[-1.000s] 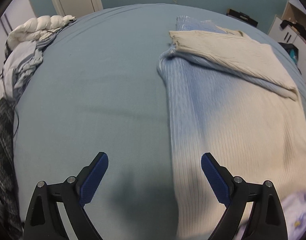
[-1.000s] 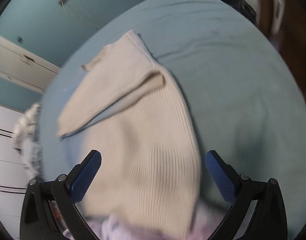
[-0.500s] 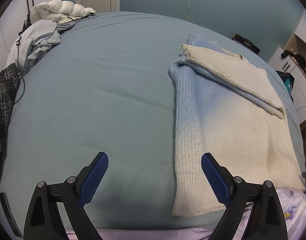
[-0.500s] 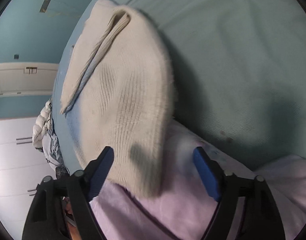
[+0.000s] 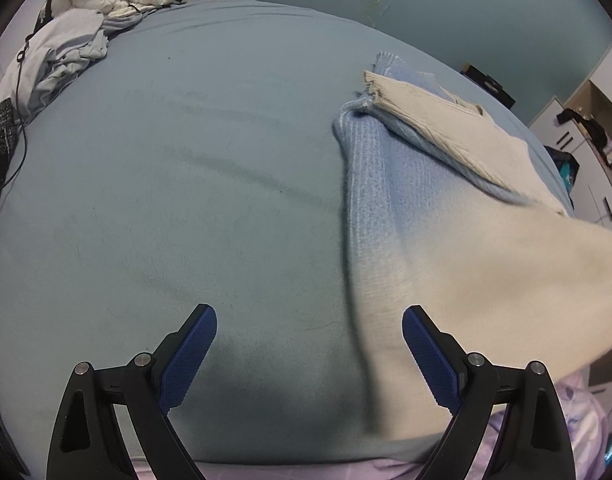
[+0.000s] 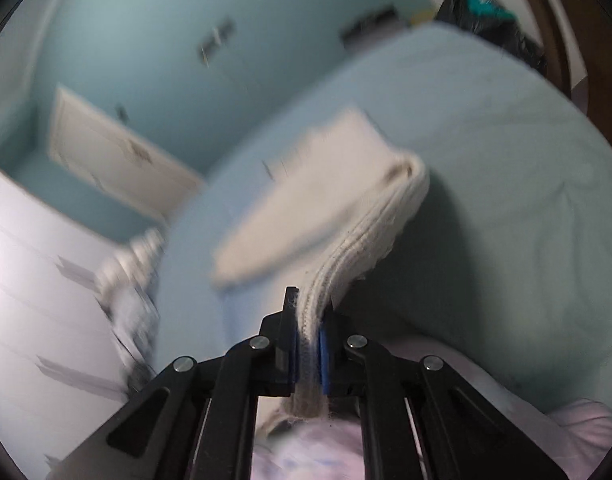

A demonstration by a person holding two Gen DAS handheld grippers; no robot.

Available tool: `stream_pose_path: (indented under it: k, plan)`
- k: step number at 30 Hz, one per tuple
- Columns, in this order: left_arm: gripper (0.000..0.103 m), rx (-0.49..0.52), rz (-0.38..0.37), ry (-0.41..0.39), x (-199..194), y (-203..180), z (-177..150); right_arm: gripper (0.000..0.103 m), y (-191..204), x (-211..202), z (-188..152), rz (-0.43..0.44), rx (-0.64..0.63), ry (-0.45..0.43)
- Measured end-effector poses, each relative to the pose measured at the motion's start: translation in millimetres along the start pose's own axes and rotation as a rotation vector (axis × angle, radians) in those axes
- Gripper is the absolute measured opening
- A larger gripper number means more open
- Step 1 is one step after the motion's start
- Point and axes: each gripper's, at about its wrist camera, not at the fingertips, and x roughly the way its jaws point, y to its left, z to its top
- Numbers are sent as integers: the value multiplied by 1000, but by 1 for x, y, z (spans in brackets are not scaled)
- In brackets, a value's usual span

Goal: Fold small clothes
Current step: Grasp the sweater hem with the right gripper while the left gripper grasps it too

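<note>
Your right claw point(image 6: 308, 344) is pinching the near edge of the sweater point(image 5: 446, 248), lifting it off the bed point(image 5: 185, 200) on that side. Your left claw point(image 5: 309, 360) is hanging wide open, empty, beside the sweater's left edge.

One sweater point(image 5: 446, 248), one bed point(image 5: 185, 200), two claws, one clothes pile point(image 5: 65, 52).

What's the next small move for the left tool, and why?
Probably slide the left tool toward the sweater hem and close on its near-left corner. The right tool already pinches one hem edge and lifts it off the bed, while the left hangs open over bare sheet, so the fold needs the second corner held.
</note>
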Motion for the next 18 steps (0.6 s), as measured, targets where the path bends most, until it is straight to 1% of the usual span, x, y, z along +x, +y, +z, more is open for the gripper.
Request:
stream_pose_path:
  k: [2,3,4,5,6,8,11,13,14,16,17,18]
  plan:
    - [95,12,-2,10,2,-3,-1,4,-13,-12,5,-21,43,-56]
    - [95,26,-2,20,4,-6,-3,4,-22,-9,5,-28,76,-70]
    - [95,51,-4,36,7,-11,-5,4,-33,-5,4,-39,91,-69]
    - [95,69,-7,48,10,-14,-6,4,-41,-3,3,-72,96,-70]
    - [95,97,-13,73,15,-20,-8,4,-56,4,-3,-136,96,-66]
    - [95,146,-17,116,26,-33,-14,4,-74,16,-14,-183,101,-28]
    - [95,297,-28,163,35,-64,-31,4,-102,37,-28,-230,136,9]
    - [95,433,-31,187,39,-88,-46,4,-109,43,-32,-252,133,13]
    - [95,505,-23,197,41,-100,-55,4,-108,45,-33,-243,130,11]
    - [95,618,-10,232,48,-119,-72,4,-104,42,-27,-228,118,7]
    - [95,646,-18,255,52,-125,-77,4,-102,41,-26,-223,111,5]
    - [95,685,-36,301,58,-132,-85,4,-100,35,-22,-213,106,4]
